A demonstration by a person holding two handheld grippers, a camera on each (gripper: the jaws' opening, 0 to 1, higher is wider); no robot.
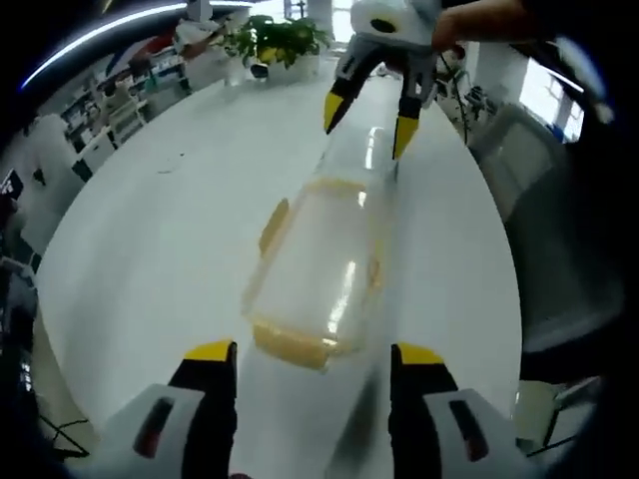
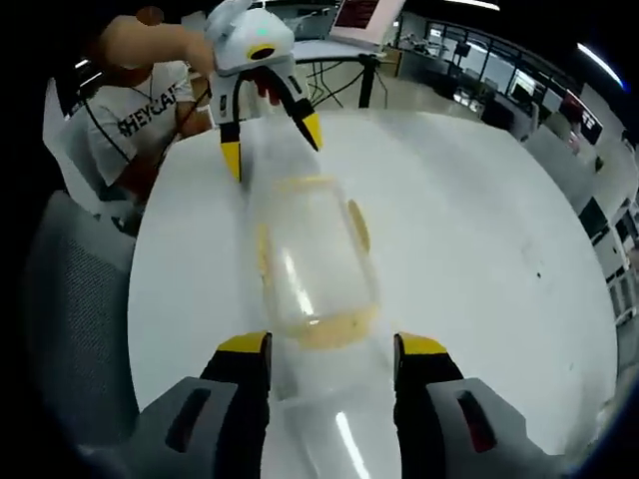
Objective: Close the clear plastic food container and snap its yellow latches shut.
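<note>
On the white table (image 1: 150,249), between the two grippers, lies the clear plastic container (image 1: 324,264) with its lid on top and yellow latches (image 1: 273,226) along its edges. From the left gripper view, the left gripper (image 1: 312,351) has its yellow-tipped jaws spread wide just beside the near end of the container, holding nothing, while the right gripper (image 1: 364,125) hangs over the far end, jaws likewise apart and empty. From the right gripper view the picture mirrors: the right gripper (image 2: 329,344) stands open at the container's (image 2: 315,259) near end, the left gripper (image 2: 270,140) open at the far end. Whether the latches (image 2: 357,225) are snapped shut I cannot tell. A seated person (image 2: 130,110) and a grey chair (image 2: 75,299) are at the table's (image 2: 479,249) left edge; potted plants (image 1: 275,40) stand far off.
</note>
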